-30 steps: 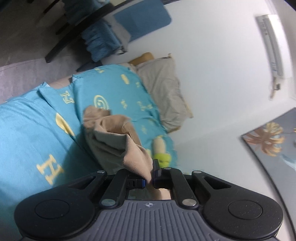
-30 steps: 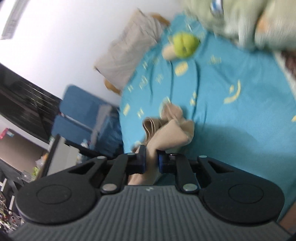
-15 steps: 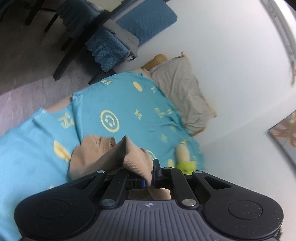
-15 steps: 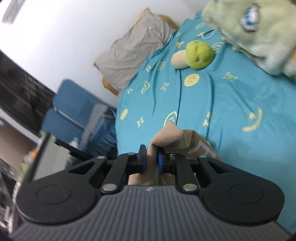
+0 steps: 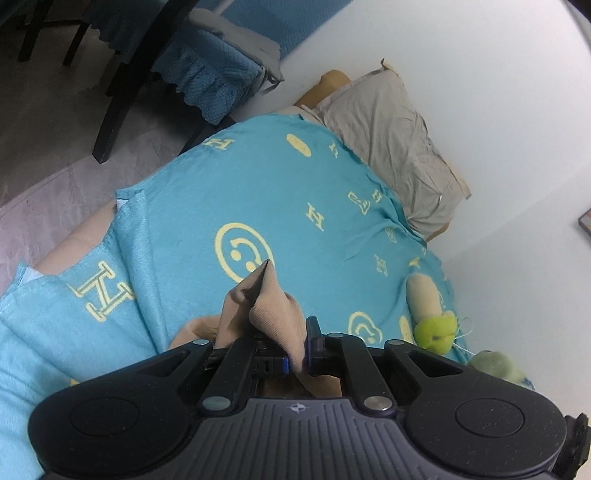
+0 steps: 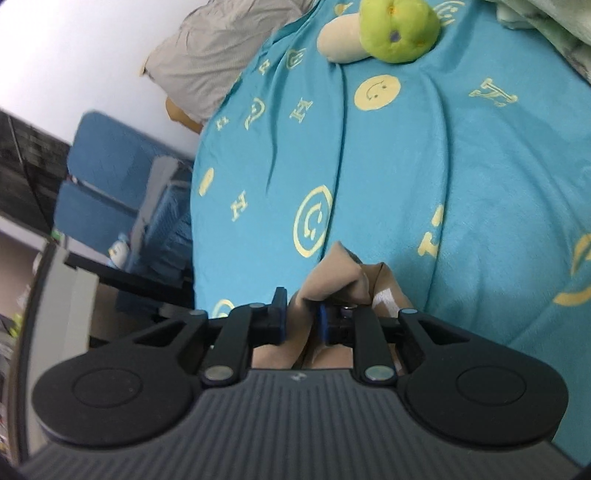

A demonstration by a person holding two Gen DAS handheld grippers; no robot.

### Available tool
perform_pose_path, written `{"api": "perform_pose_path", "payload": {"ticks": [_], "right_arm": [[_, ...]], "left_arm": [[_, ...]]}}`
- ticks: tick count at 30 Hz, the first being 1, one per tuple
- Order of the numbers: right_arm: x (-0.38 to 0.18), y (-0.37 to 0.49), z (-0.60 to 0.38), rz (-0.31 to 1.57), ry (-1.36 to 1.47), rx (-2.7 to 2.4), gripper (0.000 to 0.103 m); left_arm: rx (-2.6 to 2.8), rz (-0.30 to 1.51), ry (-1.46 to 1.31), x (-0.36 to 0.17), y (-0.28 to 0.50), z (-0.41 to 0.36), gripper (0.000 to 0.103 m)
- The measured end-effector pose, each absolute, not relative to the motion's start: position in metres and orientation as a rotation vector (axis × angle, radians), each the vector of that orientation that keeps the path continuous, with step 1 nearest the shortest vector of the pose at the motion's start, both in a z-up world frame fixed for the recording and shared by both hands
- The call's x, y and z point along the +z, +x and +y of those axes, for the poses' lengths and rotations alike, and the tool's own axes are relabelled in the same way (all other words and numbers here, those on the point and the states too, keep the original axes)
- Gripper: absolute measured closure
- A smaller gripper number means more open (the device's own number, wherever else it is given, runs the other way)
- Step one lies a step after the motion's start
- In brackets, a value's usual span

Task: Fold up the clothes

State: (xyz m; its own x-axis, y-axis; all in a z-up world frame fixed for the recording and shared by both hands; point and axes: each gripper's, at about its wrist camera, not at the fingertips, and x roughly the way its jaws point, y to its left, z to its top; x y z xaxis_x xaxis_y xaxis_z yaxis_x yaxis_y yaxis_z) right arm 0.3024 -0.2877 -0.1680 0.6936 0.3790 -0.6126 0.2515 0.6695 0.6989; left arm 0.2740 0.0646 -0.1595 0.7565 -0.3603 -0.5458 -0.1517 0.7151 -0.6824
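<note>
A: Why does each gripper hold a bunched corner of the tan garment (image 5: 275, 314) instead of a flat edge?

B: My guess is that two pinched corners let the person carry one end of the cloth over the rest and lay it down as a fold. The left gripper (image 5: 297, 360) is clenched on a peak of fabric that sticks up toward twelve o'clock. The rest of the garment trails below and behind the fingers, low over the blue bedspread (image 5: 280, 192), mostly hidden by the tool.

A: And the right gripper (image 6: 301, 319)?

B: Its jaws have just been opening, with cloth between them. The tan garment (image 6: 341, 278) bunches against the pad at three o'clock; at the nine o'clock pad I see a sliver of gap, so I judge the grip is loosening, likely to let that corner drop.

A: Where is the garment on the bed?

B: Near the edge closest to the cameras, just short of a yellow ring-shaped smiley.

A: Counts?

B: One tan garment, two grippers. One grey pillow (image 5: 391, 136) at one o'clock in the left view. One green-and-cream plush toy (image 6: 380, 33) at twelve o'clock in the right view, and a paler plush thing (image 6: 546, 22) at the one o'clock corner. A blue chair (image 6: 107, 173) stands at nine o'clock beside the bed.
</note>
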Motion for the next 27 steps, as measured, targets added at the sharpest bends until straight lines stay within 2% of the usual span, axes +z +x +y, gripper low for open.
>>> {"api": "perform_pose_path", "payload": {"ticks": [2,3,4,5,6,7,8,9,11,16,18,19,20,23,27], "right_arm": [[-0.165,0.301,-0.281,0.826,0.815,0.109,0.077],[-0.163,0.3,-0.278,0.826,0.793,0.127,0.074],[-0.161,0.299,-0.275,0.826,0.771,0.144,0.061],[-0.159,0.297,-0.273,0.821,0.763,0.169,0.037],[-0.157,0.293,-0.272,0.803,0.767,0.197,0.025],[-0.154,0.288,-0.27,0.774,0.756,0.217,0.011],[-0.148,0.283,-0.266,0.743,0.731,0.236,0.013],[-0.143,0.278,-0.263,0.712,0.706,0.255,0.012],[-0.134,0.269,-0.255,0.649,0.617,0.266,0.013],[-0.131,0.257,-0.234,0.559,0.346,0.23,0.014],[-0.141,0.264,-0.226,0.605,0.266,0.203,0.024],[-0.148,0.267,-0.223,0.629,0.239,0.189,0.034],[-0.155,0.269,-0.22,0.652,0.225,0.174,0.036],[-0.176,0.275,-0.211,0.709,0.174,0.135,0.037],[-0.174,0.269,-0.205,0.695,0.15,0.135,0.037]], "left_arm": [[-0.132,0.721,-0.77,-0.163,0.274,0.068,0.093],[-0.135,0.723,-0.764,-0.164,0.273,0.068,0.086],[-0.148,0.724,-0.764,-0.164,0.272,0.068,0.079],[-0.164,0.72,-0.77,-0.163,0.271,0.068,0.06],[-0.168,0.707,-0.75,-0.159,0.268,0.067,0.042],[-0.169,0.691,-0.724,-0.154,0.265,0.065,0.035],[-0.17,0.675,-0.698,-0.149,0.261,0.062,0.024],[-0.173,0.66,-0.648,-0.146,0.258,0.057,0.018],[-0.181,0.632,-0.536,-0.14,0.251,0.044,0.015],[-0.203,0.615,-0.318,-0.137,0.243,0.017,0.014],[-0.198,0.656,-0.282,-0.146,0.246,0.01,0.015],[-0.189,0.68,-0.281,-0.152,0.248,0.009,0.015],[-0.186,0.699,-0.277,-0.158,0.249,0.009,0.015],[-0.179,0.745,-0.244,-0.171,0.249,0.007,0.016],[-0.175,0.728,-0.2,-0.164,0.238,0.004,0.016]]}}
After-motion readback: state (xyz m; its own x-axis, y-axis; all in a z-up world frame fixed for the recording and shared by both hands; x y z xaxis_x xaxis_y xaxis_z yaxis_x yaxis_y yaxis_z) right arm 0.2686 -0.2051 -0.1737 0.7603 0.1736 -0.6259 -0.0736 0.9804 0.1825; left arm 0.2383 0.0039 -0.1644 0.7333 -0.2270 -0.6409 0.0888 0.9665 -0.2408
